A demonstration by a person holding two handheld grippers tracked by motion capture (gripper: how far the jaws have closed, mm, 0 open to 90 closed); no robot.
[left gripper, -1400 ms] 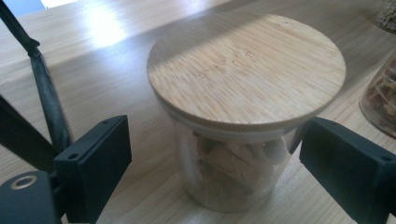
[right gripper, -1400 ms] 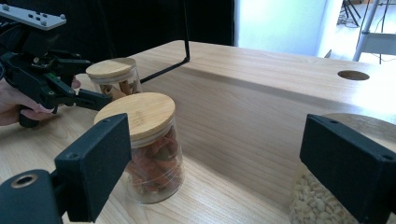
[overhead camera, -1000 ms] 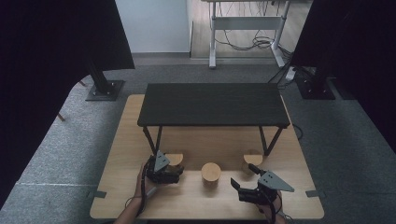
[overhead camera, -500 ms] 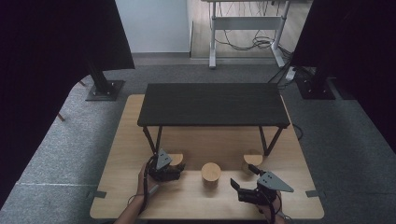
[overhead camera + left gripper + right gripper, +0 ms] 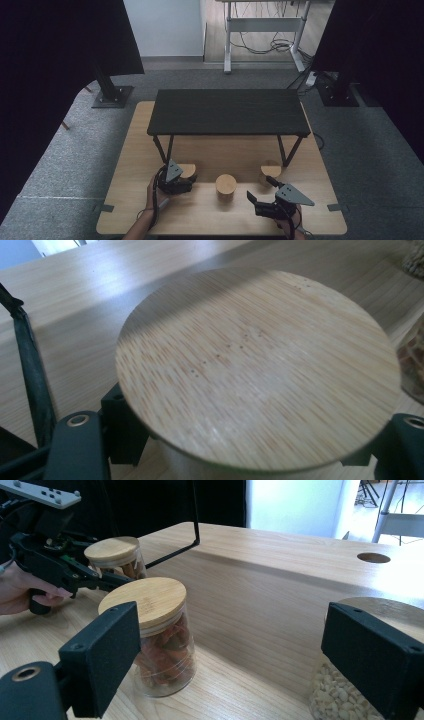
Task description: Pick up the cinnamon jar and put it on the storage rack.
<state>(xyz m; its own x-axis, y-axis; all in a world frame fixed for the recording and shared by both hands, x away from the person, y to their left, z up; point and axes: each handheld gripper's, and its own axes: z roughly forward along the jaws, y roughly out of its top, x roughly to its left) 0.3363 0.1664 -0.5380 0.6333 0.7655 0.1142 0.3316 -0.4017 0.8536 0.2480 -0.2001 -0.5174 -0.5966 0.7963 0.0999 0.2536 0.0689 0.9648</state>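
At the near edge of the wooden worktop [image 5: 200,215], the right tongs [image 5: 253,198] hover with jaws spread wide and nothing between them, pointing toward the middle jar [image 5: 225,186]. A little farther in on the left, the left tongs [image 5: 189,184] have just been closing and now clamp the left jar [image 5: 188,171] under its round bamboo lid [image 5: 257,370]. Beyond stand the right jar [image 5: 270,172] and, farther back, the black raised shelf [image 5: 227,111].

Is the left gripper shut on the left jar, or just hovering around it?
Shut on it: the left gripper's jaws have just closed against the left jar below its bamboo lid.
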